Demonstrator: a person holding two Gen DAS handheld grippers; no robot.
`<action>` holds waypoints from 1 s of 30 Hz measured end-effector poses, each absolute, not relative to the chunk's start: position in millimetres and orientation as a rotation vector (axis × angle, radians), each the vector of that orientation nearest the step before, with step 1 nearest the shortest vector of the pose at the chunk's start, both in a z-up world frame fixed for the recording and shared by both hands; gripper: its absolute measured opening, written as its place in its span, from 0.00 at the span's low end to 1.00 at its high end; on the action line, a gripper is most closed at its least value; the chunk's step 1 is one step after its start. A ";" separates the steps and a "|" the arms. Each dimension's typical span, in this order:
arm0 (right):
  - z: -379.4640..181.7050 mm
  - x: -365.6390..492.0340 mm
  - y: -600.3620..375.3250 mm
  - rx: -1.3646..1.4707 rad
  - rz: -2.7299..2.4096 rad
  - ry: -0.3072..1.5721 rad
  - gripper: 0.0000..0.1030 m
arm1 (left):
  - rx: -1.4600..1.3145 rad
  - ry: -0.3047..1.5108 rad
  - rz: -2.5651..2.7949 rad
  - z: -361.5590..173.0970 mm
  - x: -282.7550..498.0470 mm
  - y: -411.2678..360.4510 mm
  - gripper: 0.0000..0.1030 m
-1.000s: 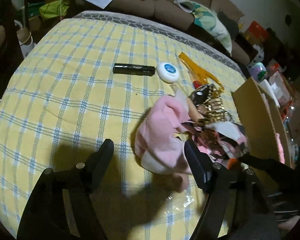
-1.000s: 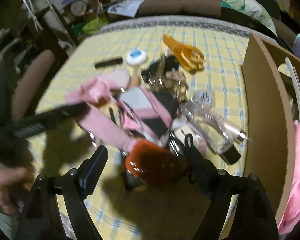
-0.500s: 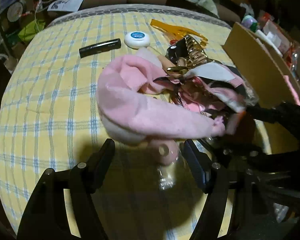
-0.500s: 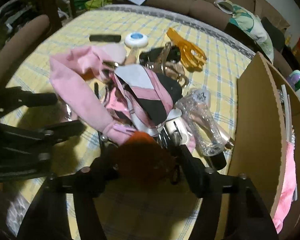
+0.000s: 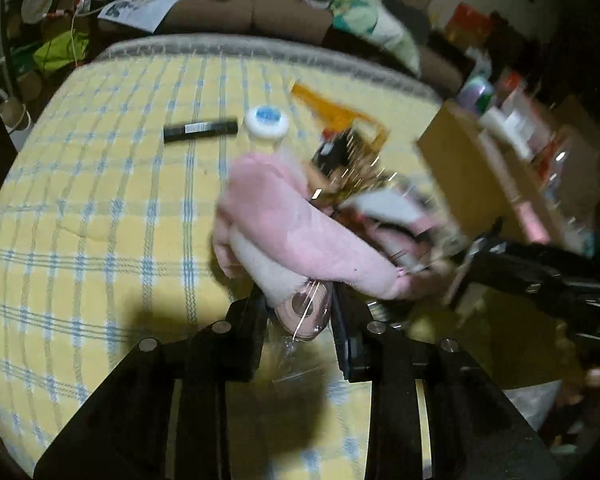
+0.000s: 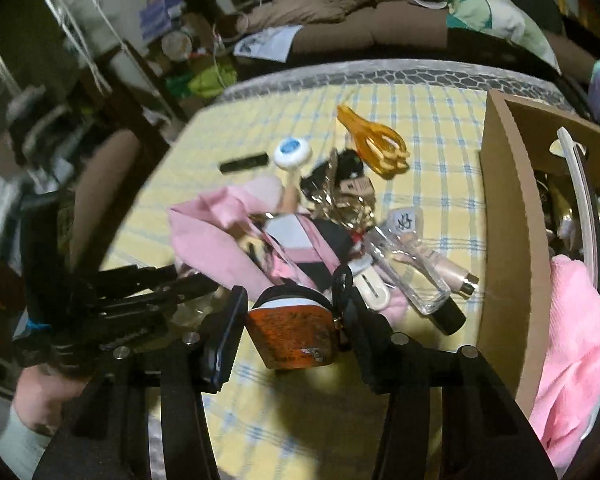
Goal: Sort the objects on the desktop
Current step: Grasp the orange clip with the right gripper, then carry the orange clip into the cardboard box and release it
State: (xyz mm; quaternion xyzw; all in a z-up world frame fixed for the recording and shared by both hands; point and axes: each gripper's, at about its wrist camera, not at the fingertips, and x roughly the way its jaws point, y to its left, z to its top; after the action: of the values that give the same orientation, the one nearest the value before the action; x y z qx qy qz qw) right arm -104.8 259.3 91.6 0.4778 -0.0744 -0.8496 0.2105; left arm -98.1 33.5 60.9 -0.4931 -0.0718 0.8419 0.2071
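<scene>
We note the left tool (image 5: 300,312) low over the desk (image 5: 100,208), clamped on a clear-wrapped pink roll (image 5: 304,314) at the pile's near edge. Right tool (image 6: 294,320) grips an orange pouch (image 6: 294,336), raised beside the cardboard box (image 6: 508,240).

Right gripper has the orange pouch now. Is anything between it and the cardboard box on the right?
Only the box's own near wall. The right gripper holds the orange pouch below that rim. The clear bottle and black-capped tube lie on the tablecloth towards the box.

dim, motion-blurred, fisheye-warped edges
</scene>
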 end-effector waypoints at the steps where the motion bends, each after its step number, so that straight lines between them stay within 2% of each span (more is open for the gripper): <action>1: 97.1 -103.5 262.4 1.305 -2.352 -0.244 0.49 | -1.347 -0.229 2.334 71.5 -95.1 29.4 0.26; 7: 127.5 -97.0 291.0 1.189 -2.338 -0.424 0.49 | -1.217 -0.394 2.272 114.8 -76.5 6.8 0.26; 15: 177.7 -81.0 361.1 1.021 -2.455 -0.579 0.49 | -1.074 -0.444 2.260 162.9 -67.8 26.3 0.26; 23: 201.5 -54.7 464.5 0.923 -2.646 -0.725 0.49 | -1.025 -0.350 2.148 197.3 -75.1 141.9 0.26; 30: 179.1 -54.3 523.1 1.060 -2.754 -0.723 0.49 | -1.074 -0.204 2.095 179.9 -85.9 257.9 0.26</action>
State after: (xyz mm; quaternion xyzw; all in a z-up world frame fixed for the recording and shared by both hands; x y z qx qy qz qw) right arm -54.3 523.1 179.1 0.3483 -0.2378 -0.9052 0.0517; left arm -85.9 257.9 179.9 -0.4206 -0.0800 0.8202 0.3794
